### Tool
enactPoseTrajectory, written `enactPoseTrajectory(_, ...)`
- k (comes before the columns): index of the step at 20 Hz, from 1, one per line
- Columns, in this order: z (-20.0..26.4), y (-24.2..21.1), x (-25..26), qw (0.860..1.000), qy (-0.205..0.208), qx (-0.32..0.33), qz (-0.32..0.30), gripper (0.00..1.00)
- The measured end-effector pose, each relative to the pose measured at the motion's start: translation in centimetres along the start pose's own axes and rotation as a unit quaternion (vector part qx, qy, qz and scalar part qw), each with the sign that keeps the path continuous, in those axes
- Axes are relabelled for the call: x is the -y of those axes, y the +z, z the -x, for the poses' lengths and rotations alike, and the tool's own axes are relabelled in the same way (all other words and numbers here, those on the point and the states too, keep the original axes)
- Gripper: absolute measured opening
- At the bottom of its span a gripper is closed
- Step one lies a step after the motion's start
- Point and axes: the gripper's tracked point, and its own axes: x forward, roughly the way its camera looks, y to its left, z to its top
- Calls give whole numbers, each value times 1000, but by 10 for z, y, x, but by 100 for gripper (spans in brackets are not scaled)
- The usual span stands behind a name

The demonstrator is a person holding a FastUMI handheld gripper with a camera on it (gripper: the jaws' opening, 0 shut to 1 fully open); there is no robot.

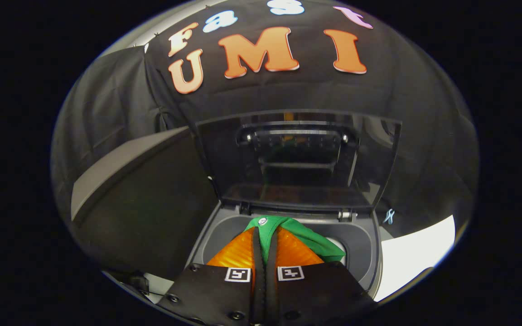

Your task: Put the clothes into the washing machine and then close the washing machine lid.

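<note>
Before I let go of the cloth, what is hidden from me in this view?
- Washing machine drum, gripper view: the green garment and the orange fingers of the tool cover the opening; its contents cannot be seen.
- Garment's lower part: hidden behind the fingers.
- Raised lid: dark glass reflects, so what lies behind it is unclear.
- Small blue item beside the machine: too small to identify.

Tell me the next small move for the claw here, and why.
Probably open the claw and let go. Both orange fingers press on the green garment, which hangs over the washing machine's open tub, and the lid stands raised behind it. Released here, the garment should fall inside; the lid could be closed afterwards.
</note>
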Motion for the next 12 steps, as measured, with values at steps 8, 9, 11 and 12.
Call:
enactPoseTrajectory(8,-80,-69,18,995,-34,-97,-13,8)
enactPoseTrajectory(9,-87,-82,22,993,-40,-114,-17,8)
enactPoseTrajectory(11,-100,-103,27,989,-49,-140,-22,8)
enactPoseTrajectory(12,-105,-111,29,986,-54,-154,-22,8)
